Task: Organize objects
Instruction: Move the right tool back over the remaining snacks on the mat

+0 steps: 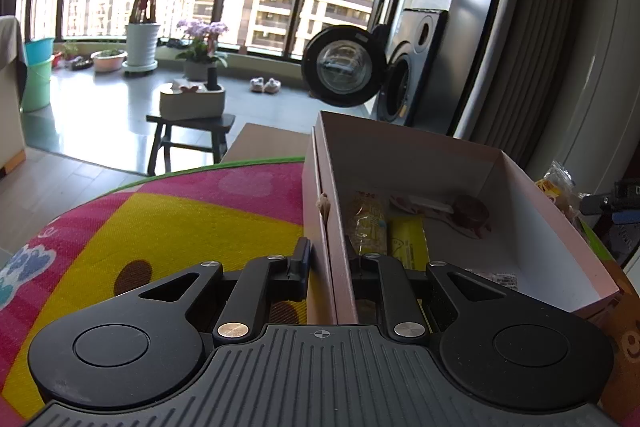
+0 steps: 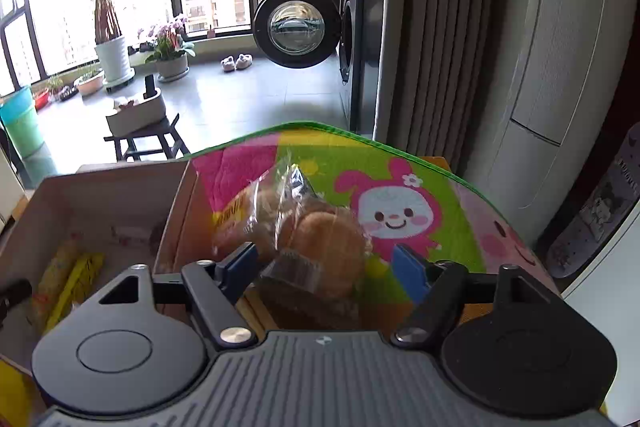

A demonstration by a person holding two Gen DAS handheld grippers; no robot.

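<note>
A bright balcony room with tall windows lies behind a table covered by a cartoon-printed mat [image 1: 168, 227], pink, yellow and green. The left gripper [image 1: 330, 263] is closed down on the near-left wall of a pale cardboard box [image 1: 440, 163], one finger outside the wall and one inside, the wall pinched between them. Just ahead of its inner finger, on the box floor, lie a clear snack packet [image 1: 366, 223] and a yellow packet [image 1: 408, 239] side by side; further in rests a pink-and-red wrapped item [image 1: 468, 215], and a small white printed sachet [image 1: 504, 279] lies to the right. The right gripper [image 2: 324, 261] stands wide open, its blue-padded fingers either side of a clear bag of bread rolls [image 2: 316, 227] on the mat; whether the pads touch the bag cannot be told. The box sits just left of this gripper. Beyond, an open washing machine door [image 2: 296, 27], a dark stool [image 2: 146, 139] with a basket, and potted plants [image 2: 170, 43].
</note>
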